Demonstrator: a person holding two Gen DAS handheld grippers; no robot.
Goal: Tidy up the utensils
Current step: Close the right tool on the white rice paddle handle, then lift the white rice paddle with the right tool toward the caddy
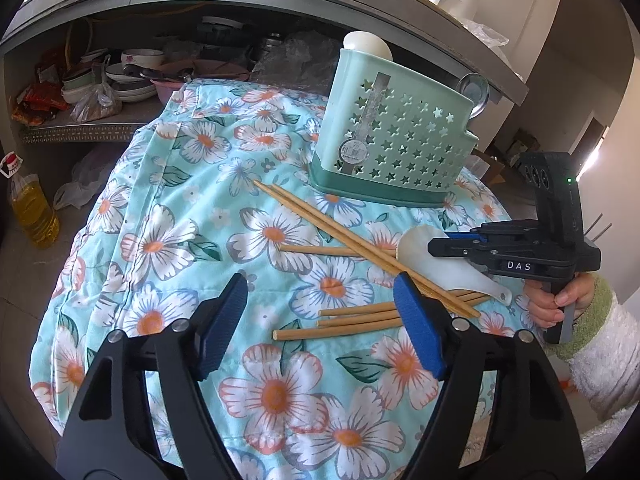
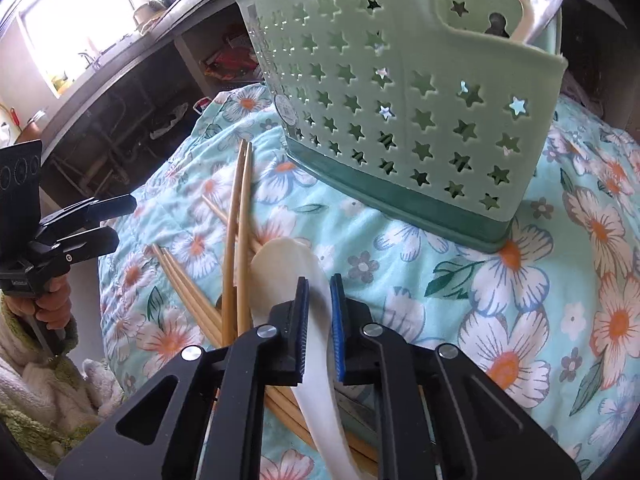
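While the left hand-held gripper [image 1: 320, 320] is held wide open and empty, the white spoon [image 2: 316, 320] is straddled lengthwise by the nearly closed right hand-held gripper [image 2: 319, 284], short of the holder [image 2: 400, 112].

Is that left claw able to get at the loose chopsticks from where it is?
Probably yes. The left claw is open just above the chopsticks on the cloth, with nothing between them. The right claw is off to the side at the white spoon.

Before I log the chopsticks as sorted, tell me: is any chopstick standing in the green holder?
No. The chopsticks all lie on the flowered cloth in front of the green holder, which shows only spoons.
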